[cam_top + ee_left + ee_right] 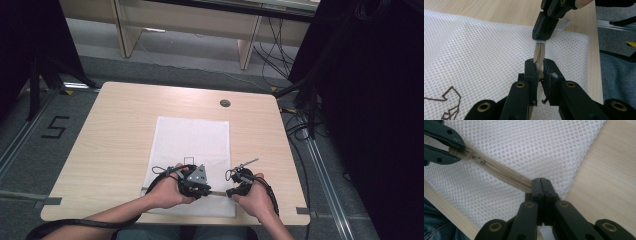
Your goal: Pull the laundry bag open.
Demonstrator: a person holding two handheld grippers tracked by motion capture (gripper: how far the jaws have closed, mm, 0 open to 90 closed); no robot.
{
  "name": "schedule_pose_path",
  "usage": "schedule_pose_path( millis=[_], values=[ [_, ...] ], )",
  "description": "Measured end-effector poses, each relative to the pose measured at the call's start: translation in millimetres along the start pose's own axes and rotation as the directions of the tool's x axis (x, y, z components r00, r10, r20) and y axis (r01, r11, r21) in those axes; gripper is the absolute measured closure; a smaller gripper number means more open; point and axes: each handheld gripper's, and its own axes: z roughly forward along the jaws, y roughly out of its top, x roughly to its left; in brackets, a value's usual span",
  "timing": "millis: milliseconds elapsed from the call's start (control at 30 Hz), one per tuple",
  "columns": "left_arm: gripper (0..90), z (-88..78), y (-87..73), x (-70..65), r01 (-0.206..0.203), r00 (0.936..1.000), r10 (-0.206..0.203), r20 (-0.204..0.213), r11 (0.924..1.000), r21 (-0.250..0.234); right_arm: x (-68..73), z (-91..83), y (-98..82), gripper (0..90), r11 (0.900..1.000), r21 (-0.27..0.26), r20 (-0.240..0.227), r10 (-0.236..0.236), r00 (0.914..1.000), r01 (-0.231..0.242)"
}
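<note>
White mesh bag (192, 145) is lying flat on the counter (115, 135), its beige zipper (506, 173) running straight between the left hand-held gripper (538, 67), pinching the slider end, and the right hand-held gripper (541, 182), clamping the tape's far end

One white mesh bag (192, 150), flat in the middle of the frame. One tan zipper (506, 173) along its lower edge. One zipper pull (477, 158), upper left in the right gripper view. Two grippers, a left gripper (196, 181) and a right gripper (239, 181), both low in the frame. One wooden table (115, 135). One round hole (225, 103), near its top edge.
</note>
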Motion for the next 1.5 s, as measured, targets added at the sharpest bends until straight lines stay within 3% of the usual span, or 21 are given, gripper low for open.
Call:
schedule_pose_path(
  millis=[33, 133, 167, 800, 1500],
  values=[
    [81.7, -0.1, 0.1, 0.1, 0.002, 1.0000, -0.002, 0.000, 1.0000, -0.002, -1.3, 0.7, 0.0, 90.0, 1.000, -0.011, -0.011, -0.021, 0.9997, 0.020],
    [81.7, -0.1, -0.1, 0.2, 0.001, 1.0000, -0.001, 0.001, 1.0000, -0.001, -0.4, -0.1, -0.1, 90.0, 1.000, -0.001, -0.005, -0.004, 1.0000, 0.004],
    [81.7, -0.1, -0.1, 0.2, 0.000, 1.0000, 0.000, 0.002, 1.0000, 0.000, -1.4, 0.5, 0.0, 90.0, 1.000, -0.012, -0.010, -0.024, 0.9997, 0.024],
    [81.7, -5.2, -3.1, 2.7, -0.002, 1.0000, 0.002, 0.004, 1.0000, 0.005, -0.6, 0.4, 0.2, 90.0, 1.000, -0.005, -0.008, -0.002, 1.0000, 0.002],
    [81.7, -10.6, -6.4, 3.3, -0.003, 1.0000, 0.003, 0.005, 1.0000, 0.008, -1.3, 0.7, 0.2, 90.0, 1.000, -0.009, -0.009, -0.013, 0.9999, 0.013]
  ],
)
